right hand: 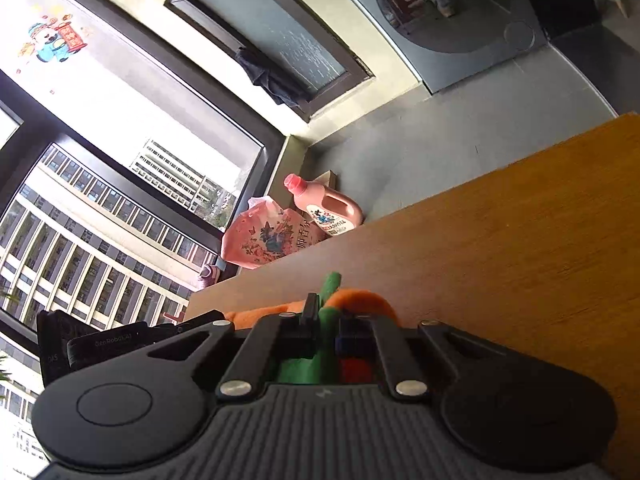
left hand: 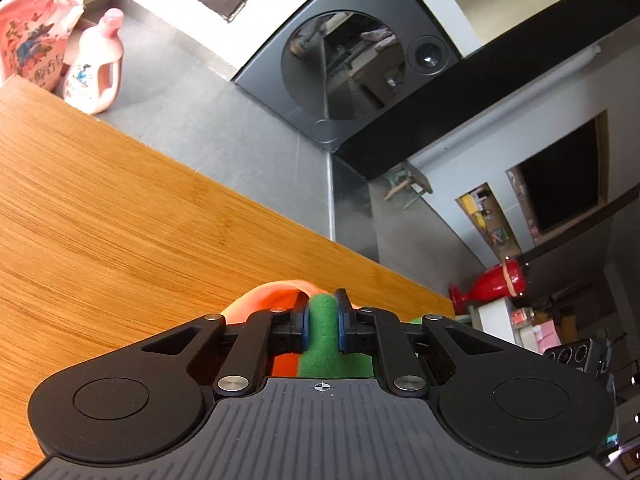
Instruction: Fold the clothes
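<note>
Garment (left hand: 322, 344) mostly hidden under left gripper (left hand: 322, 316) body; detergent bottle (left hand: 96, 68) label unreadable; pink bag (left hand: 28, 40) beside bottle cut off by edge.

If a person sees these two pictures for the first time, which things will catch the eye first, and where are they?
First comes the bright orange and green cloth, pinched in the left tool and also in the right tool, low over the wooden table. Behind the table, on the grey floor, stand a pink detergent bottle and a pink flowered bag. A dark washing machine stands against the wall.
</note>
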Demonstrator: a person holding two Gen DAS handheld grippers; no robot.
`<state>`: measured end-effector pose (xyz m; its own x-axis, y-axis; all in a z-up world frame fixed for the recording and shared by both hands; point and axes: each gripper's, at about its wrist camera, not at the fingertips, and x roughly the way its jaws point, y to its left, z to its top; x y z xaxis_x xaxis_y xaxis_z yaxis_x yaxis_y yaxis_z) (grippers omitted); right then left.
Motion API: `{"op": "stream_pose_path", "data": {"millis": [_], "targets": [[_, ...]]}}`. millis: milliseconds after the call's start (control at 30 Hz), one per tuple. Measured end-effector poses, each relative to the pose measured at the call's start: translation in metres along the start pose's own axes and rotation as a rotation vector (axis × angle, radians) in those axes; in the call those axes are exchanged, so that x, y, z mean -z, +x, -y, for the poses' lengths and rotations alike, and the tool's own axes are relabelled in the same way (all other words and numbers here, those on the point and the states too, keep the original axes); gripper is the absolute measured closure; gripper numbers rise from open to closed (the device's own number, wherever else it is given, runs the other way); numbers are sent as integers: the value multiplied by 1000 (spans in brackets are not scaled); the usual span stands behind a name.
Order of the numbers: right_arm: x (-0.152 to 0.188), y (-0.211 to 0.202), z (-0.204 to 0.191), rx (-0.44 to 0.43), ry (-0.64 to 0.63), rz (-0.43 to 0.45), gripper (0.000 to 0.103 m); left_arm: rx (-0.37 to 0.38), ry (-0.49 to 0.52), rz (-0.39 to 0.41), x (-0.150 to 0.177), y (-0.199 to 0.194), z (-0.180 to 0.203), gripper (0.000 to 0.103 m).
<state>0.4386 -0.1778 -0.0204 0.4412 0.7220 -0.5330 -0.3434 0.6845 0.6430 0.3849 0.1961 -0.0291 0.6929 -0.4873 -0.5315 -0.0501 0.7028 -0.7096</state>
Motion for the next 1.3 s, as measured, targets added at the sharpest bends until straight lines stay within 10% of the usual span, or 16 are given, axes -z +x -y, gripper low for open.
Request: {"op": "stream_pose_path", "data": {"millis": [400, 667, 867, 1033, 1167, 1300], "targets": [[99, -171, -129, -172, -426, 72, 98, 181, 240, 75, 115, -163, 72, 93], [205, -171, -86, -33, -330, -64, 97, 1, 242, -10, 211, -195, 28, 83], [229, -165, -63, -11, -243, -57, 97, 103, 284, 121, 204, -238, 46, 59], [234, -155, -67, 21, -264, -53, 97, 250, 346, 152, 169, -203, 89, 35], [235, -168, -82, 77, -374, 0, 97, 163, 332, -12, 176, -143, 76, 37], [229, -194, -108, 126, -545, 99, 72, 106, 298, -71, 193, -122, 43, 36]]}}
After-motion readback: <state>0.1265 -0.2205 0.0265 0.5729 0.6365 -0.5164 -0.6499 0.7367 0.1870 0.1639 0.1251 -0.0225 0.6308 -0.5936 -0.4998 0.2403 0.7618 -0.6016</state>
